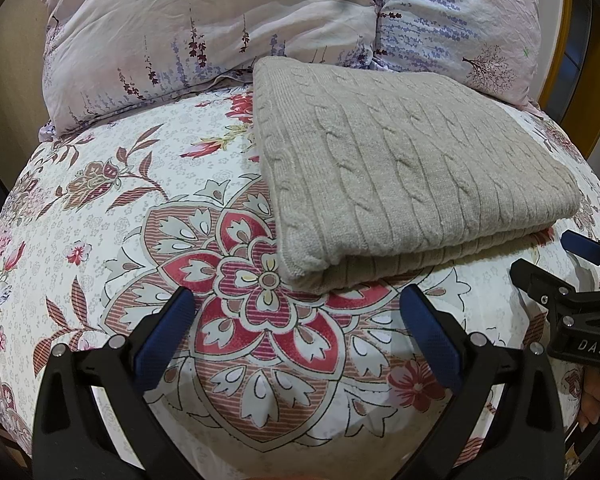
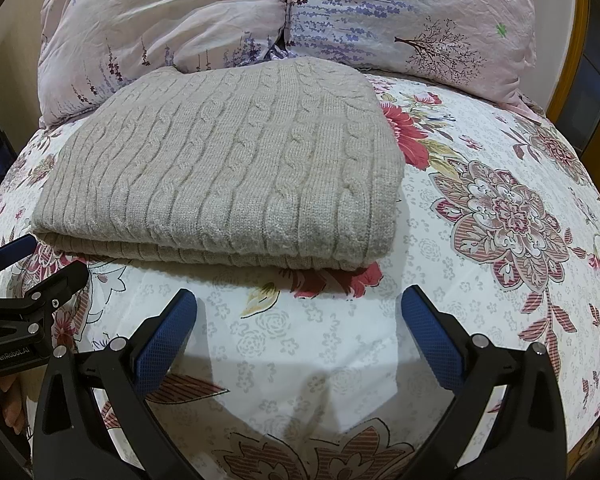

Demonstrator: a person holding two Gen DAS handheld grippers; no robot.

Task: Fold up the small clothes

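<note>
A beige cable-knit sweater (image 1: 400,168) lies folded into a flat rectangle on the floral bedsheet (image 1: 100,208); it also shows in the right wrist view (image 2: 228,168). My left gripper (image 1: 300,304) is open and empty, just short of the sweater's near left corner. My right gripper (image 2: 300,304) is open and empty, a little in front of the sweater's near edge. The right gripper also shows at the right edge of the left wrist view (image 1: 568,272), and the left gripper at the left edge of the right wrist view (image 2: 32,264).
Two pale floral pillows (image 1: 204,32) (image 2: 400,12) lie behind the sweater at the head of the bed. A yellow wooden frame (image 2: 572,56) stands at the far right. Bare bedsheet (image 2: 500,208) lies right of the sweater.
</note>
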